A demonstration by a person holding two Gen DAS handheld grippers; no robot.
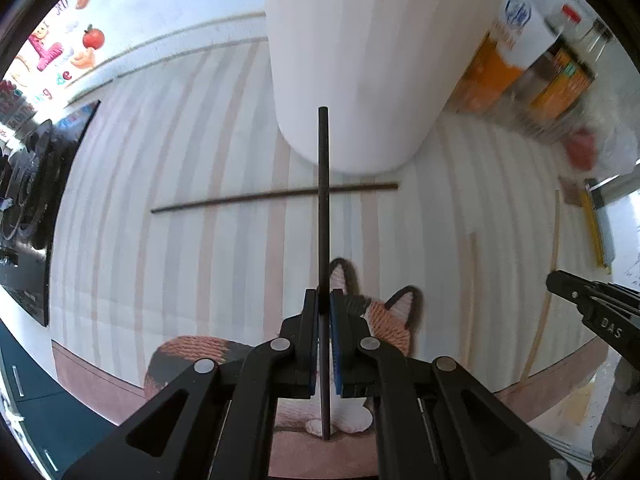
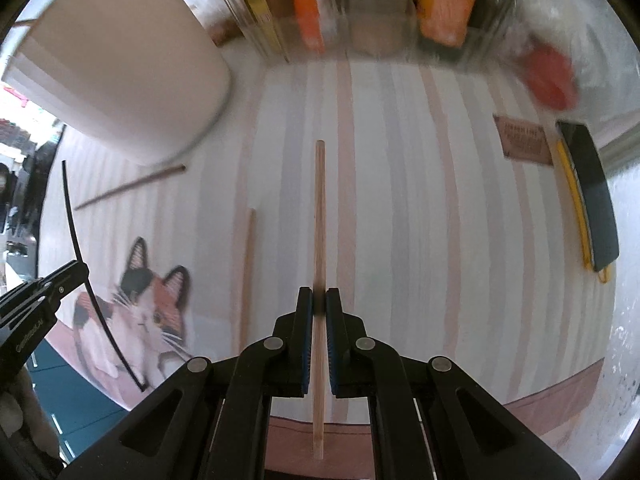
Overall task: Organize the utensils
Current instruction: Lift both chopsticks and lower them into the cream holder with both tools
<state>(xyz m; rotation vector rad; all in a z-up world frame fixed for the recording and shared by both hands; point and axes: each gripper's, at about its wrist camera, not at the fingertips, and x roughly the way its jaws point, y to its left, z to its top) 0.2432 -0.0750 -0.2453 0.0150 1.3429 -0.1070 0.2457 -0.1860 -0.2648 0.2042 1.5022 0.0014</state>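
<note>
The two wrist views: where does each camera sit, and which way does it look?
Left wrist: behind the left gripper, looking down at the cloth; it pinches a dark chopstick.
Right wrist: behind the right gripper, looking down; it pinches a light chopstick.
Shared: white container, cat print, and each other's gripper.
</note>
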